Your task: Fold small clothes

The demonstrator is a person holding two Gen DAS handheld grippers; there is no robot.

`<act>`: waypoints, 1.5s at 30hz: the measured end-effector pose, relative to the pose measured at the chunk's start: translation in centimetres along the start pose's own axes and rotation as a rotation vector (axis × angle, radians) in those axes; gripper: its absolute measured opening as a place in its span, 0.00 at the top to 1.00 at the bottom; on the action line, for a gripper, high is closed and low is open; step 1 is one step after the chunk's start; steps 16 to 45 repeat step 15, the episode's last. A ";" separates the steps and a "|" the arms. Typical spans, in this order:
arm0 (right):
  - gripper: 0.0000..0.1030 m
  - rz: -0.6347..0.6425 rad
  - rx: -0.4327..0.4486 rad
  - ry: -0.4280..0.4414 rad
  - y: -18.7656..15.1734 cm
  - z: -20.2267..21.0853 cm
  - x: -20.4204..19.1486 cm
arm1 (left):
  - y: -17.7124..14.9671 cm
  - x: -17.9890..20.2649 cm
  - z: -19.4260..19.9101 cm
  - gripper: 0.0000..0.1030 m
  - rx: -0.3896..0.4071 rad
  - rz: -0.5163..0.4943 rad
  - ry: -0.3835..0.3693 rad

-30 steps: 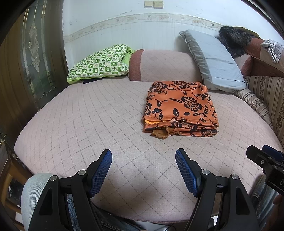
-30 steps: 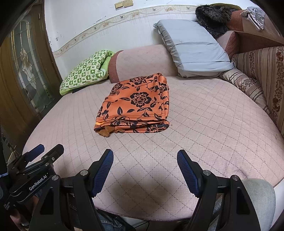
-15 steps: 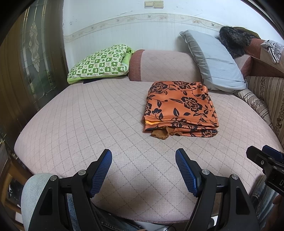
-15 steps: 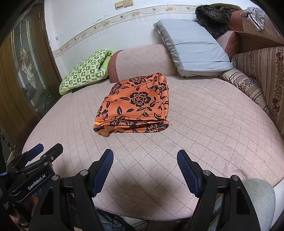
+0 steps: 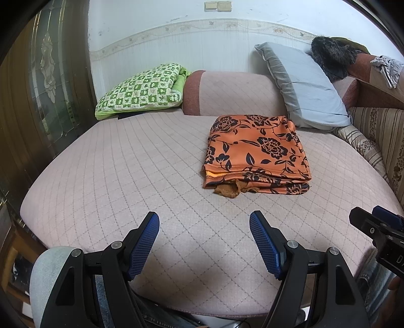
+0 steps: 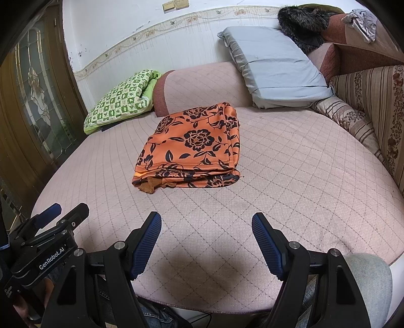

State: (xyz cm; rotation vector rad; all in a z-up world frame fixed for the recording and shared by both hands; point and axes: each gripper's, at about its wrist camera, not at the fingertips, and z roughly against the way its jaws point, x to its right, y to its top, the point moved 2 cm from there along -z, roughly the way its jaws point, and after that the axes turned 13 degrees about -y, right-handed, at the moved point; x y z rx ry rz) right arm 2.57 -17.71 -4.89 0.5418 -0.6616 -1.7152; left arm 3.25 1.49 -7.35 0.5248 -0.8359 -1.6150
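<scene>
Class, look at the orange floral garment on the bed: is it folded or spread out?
Folded: the orange floral garment lies as a compact rectangle with stacked layers along its near edge.

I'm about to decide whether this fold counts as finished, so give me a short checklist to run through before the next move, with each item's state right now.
1. Left gripper open and holding nothing: ok.
2. Right gripper open and holding nothing: ok.
3. Both grippers apart from the orange garment, which lies on the bed ahead of them: ok.
4. Garment folded into a compact stack: ok, layers lie one on another.
5. Near edge tidy: not ok, a brownish bit sticks out from between the layers at the near left corner.
6. More small clothes waiting to be folded: cannot tell; a grey cloth lies on the sofa back, its kind unclear.
</scene>
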 end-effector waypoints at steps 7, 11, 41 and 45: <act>0.26 0.000 0.000 -0.001 -0.1 0.0 0.0 | 0.0 0.0 -0.2 0.28 0.000 0.006 0.003; 0.26 -0.001 -0.002 -0.002 -0.1 -0.1 0.1 | 0.0 -0.1 -0.4 0.28 -0.002 0.010 -0.002; 0.26 -0.002 -0.008 -0.002 -0.1 -0.4 0.3 | 0.2 -0.3 -0.6 0.29 -0.003 0.018 -0.026; 0.26 -0.002 -0.008 -0.002 -0.1 -0.4 0.3 | 0.2 -0.3 -0.6 0.29 -0.003 0.018 -0.026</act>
